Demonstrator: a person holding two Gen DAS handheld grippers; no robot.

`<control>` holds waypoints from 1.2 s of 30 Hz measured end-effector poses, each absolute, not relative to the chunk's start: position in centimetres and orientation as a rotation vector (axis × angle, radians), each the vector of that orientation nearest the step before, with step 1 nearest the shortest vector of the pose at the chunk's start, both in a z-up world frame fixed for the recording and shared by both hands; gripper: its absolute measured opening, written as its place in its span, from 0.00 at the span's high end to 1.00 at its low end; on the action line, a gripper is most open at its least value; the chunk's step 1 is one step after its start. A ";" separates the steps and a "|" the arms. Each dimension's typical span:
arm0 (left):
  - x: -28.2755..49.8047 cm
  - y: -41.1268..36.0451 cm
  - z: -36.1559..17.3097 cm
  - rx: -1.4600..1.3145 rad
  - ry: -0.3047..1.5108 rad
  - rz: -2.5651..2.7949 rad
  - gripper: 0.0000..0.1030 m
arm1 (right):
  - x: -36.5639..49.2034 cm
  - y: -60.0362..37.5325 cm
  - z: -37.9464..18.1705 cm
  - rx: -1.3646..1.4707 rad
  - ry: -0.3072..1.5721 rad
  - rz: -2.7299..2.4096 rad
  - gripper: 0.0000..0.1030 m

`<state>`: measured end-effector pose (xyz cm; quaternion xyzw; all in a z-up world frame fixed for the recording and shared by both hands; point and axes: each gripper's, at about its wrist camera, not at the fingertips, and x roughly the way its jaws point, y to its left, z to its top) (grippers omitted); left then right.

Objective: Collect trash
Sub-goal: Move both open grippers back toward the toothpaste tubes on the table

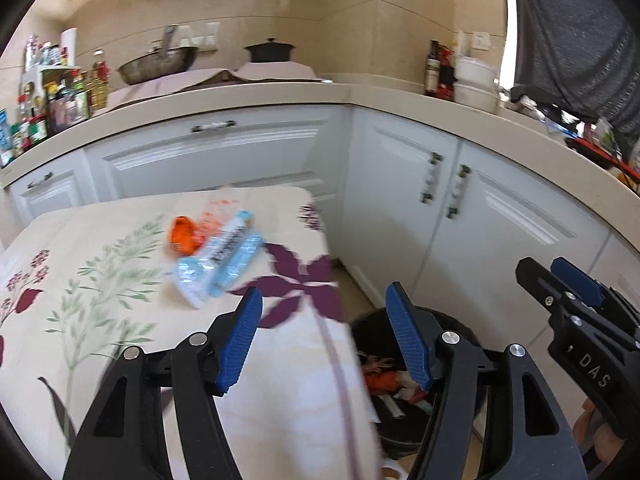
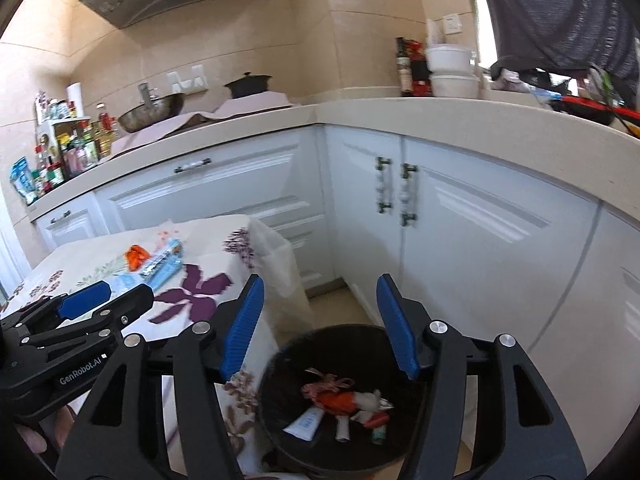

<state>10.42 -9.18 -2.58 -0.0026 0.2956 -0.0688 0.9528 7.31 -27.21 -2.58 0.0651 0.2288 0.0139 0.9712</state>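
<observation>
A blue and white wrapper (image 1: 218, 258) and an orange wrapper (image 1: 184, 234) lie on the flowered tablecloth (image 1: 100, 280); both also show in the right wrist view, the blue one (image 2: 160, 269) beside the orange one (image 2: 137, 257). A black trash bin (image 2: 340, 400) stands on the floor by the table's right edge, with several wrappers inside; its rim shows in the left wrist view (image 1: 372, 320). My left gripper (image 1: 324, 340) is open and empty above the table's near right edge. My right gripper (image 2: 320, 324) is open and empty above the bin.
White cabinets (image 2: 460, 240) under a beige counter (image 1: 280, 100) wrap around behind and to the right. A wok (image 1: 158, 64), a dark pot (image 1: 270, 50) and several bottles (image 1: 60, 100) stand on the counter. A person in grey (image 2: 560, 12) stands at the far right.
</observation>
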 end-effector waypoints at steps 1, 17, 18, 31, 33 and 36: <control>10.5 -8.5 -2.6 -0.007 0.601 -0.127 0.39 | 7.6 -26.8 -2.5 0.129 0.464 0.037 0.44; 13.4 0.2 -3.5 -0.041 0.631 0.032 0.39 | 11.7 -19.1 -2.7 0.076 0.490 0.179 0.44; 13.6 0.3 -3.5 -0.038 0.632 0.035 0.39 | 12.0 -18.9 -2.7 0.077 0.491 0.182 0.44; 15.9 0.2 -5.0 -0.006 0.681 0.018 0.39 | 14.9 -17.6 -3.0 0.085 0.499 0.201 0.44; 16.4 0.2 -5.4 -0.009 0.699 0.013 0.39 | 15.2 -17.5 -3.0 0.087 0.501 0.202 0.44; 16.8 0.2 -5.7 -0.008 0.712 0.011 0.39 | 15.7 -17.5 -3.2 0.091 0.506 0.203 0.44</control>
